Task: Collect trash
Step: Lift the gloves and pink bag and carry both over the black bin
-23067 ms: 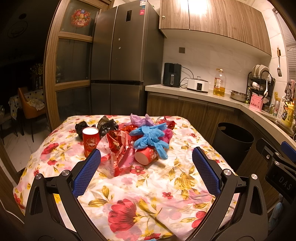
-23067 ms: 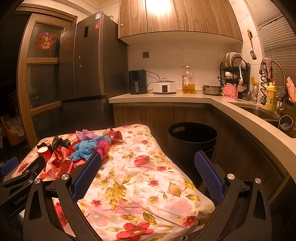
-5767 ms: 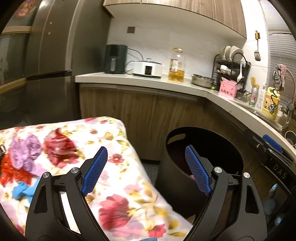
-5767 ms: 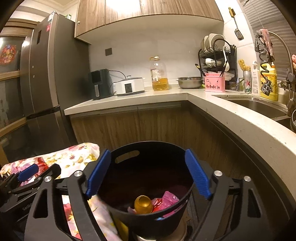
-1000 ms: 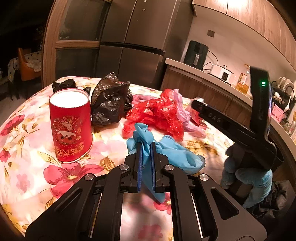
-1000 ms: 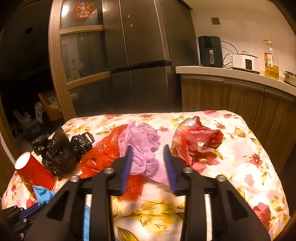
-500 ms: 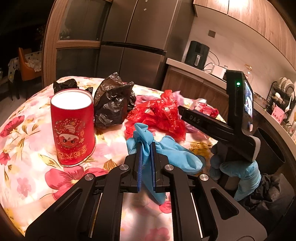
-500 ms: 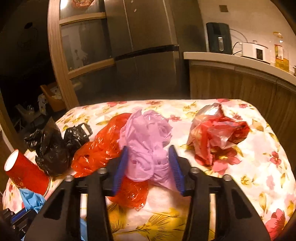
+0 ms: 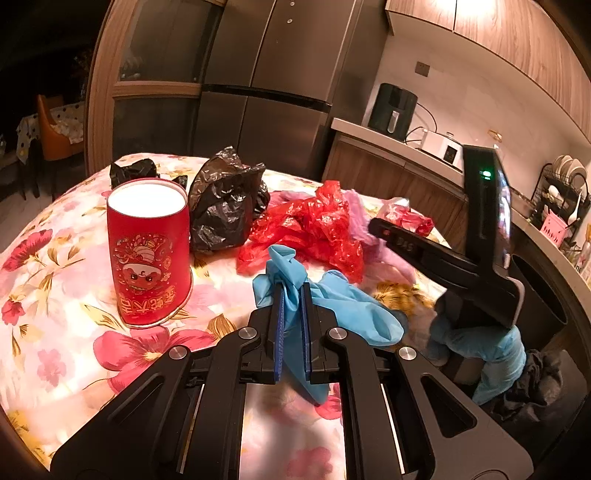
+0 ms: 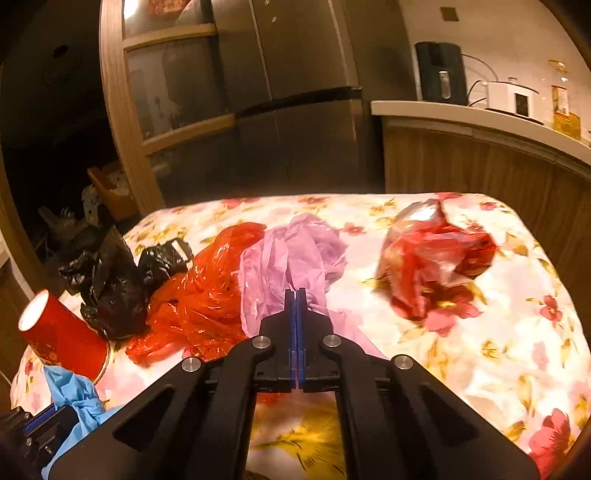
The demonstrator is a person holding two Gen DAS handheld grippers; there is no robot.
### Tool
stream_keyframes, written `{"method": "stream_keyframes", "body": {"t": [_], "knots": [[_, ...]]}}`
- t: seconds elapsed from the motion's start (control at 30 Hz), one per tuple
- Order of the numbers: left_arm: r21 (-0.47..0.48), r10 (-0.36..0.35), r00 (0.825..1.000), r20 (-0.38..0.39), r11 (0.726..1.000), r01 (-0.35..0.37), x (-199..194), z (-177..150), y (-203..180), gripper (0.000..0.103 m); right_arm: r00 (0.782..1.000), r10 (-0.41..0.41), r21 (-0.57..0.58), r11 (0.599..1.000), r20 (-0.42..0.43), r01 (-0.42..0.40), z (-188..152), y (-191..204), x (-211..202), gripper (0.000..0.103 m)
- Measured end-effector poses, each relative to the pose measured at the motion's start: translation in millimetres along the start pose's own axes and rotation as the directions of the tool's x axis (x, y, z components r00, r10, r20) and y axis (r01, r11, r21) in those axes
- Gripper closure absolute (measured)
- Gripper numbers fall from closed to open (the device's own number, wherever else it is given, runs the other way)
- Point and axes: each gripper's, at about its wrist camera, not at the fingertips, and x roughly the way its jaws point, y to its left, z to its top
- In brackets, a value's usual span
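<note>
Black tool (image 9: 290, 295) frames, blue ribbed pads, silver screws; blue-gloved hand (image 9: 476, 338).

Warm, dim amber light falls from a lamp under the cabinets (image 9: 476, 7); the far room lies black. Fisheye bends the edges, corners go dark, and the right view looks soft.

A steel fridge (image 9: 280, 74) stands behind the floral tablecloth (image 9: 55, 258).
</note>
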Motion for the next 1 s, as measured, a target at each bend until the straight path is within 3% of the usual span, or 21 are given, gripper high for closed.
{"method": "stream_keyframes", "body": {"t": [0.43,1.0], "knots": [[0.028,-0.027,0.999,0.047,0.999,0.026,-15,8,-23,0.097,0.990,-0.020,0.037,0.999,0.141,0.014,7,-21,-87,0.102],[0.115,-0.131,0.987,0.093,0.986,0.120,-20,22,-95,0.098,0.971,-0.079,0.087,0.994,0.227,0.061,-2,-63,-168,0.102]]}}
